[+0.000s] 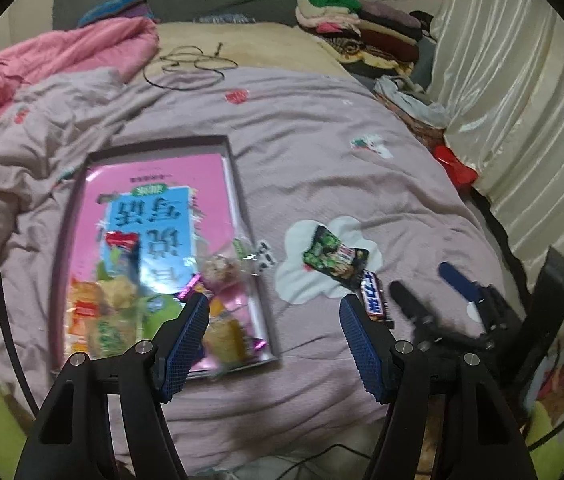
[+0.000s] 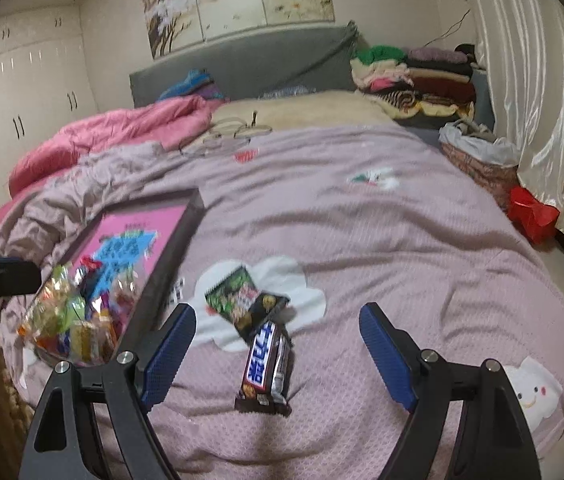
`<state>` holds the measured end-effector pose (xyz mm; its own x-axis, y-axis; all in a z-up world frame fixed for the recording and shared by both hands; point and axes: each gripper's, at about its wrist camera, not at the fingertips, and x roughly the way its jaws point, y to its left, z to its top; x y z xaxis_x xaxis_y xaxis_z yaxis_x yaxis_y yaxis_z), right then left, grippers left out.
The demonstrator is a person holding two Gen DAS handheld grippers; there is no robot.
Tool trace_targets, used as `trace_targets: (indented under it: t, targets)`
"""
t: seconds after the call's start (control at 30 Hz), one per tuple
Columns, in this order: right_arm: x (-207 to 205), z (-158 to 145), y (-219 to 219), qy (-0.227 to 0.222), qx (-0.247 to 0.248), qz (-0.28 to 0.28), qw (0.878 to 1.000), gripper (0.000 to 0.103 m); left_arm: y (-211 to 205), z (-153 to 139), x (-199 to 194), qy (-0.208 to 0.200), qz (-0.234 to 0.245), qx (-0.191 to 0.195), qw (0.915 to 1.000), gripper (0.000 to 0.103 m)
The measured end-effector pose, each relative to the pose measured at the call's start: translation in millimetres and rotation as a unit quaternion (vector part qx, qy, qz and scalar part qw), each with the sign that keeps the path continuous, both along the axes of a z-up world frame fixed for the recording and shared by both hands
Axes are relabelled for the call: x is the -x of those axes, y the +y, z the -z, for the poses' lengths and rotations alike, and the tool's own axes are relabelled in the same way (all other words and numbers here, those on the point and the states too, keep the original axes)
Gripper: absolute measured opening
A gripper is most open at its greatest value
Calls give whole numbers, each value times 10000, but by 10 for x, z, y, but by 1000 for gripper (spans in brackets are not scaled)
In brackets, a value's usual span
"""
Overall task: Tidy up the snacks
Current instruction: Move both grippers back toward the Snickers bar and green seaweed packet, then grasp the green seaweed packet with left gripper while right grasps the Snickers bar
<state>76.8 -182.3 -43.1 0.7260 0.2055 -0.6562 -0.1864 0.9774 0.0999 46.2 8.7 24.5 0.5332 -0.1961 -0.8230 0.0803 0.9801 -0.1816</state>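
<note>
Your left gripper hangs above the mauve bedcover with its jaws spread and nothing between them. Its left fingertip overlaps the near right part of the shallow box, though you cannot tell whether it touches anything there. The box lies on the cover to the left and has a pink printed sheet as its floor. A heap of wrapped snacks fills its near end: orange and yellow packets, a red-topped one, and a pale round one by the right wall. A small clear wrapper lies over or just outside that wall; the blur hides which.

Your right gripper is also released, with its blue pads wide apart. A dark brown chocolate bar lies flat on the cover in the gap between the fingers, touching neither pad. Its far end meets or slightly overlaps a green and black snack packet. That packet rests on a white cloud patch printed on the cover, just to the right of the box.

From the left wrist view you see the right gripper low at the right, its fingers open beside the bar. Folded clothes are stacked at the far right of the bed by the grey headboard, well apart from the snacks.
</note>
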Motion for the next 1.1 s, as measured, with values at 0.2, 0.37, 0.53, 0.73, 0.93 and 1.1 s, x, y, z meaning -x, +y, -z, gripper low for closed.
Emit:
trace_targets:
  t: [0.2,0.37,0.53,0.73,0.93,1.1]
  targets:
    - [-80,173,70,343,82,-162,9992,84,-177,91,-196,231,118,189,9995,69]
    - [-185,357,93,684,273,-167,9971,78,-305,223,-395,491,171,335,9981,69]
    - [-257,527,161,986,381,-346,9938,62,-358,412,-563,771,32,484,9958,69]
    - [-299,625,174,1095,419,-343,9925,46,-365,669,-737,1144,-191,808,9900,69]
    - [-313,599,58,1050,234,-133,9941,29,-431,904,-926,1495,-372,1115,9818,69]
    - [-328,560,-110,1045,54,149,9944,29,-514,1094,-1099,1765,-618,1319,9735,69]
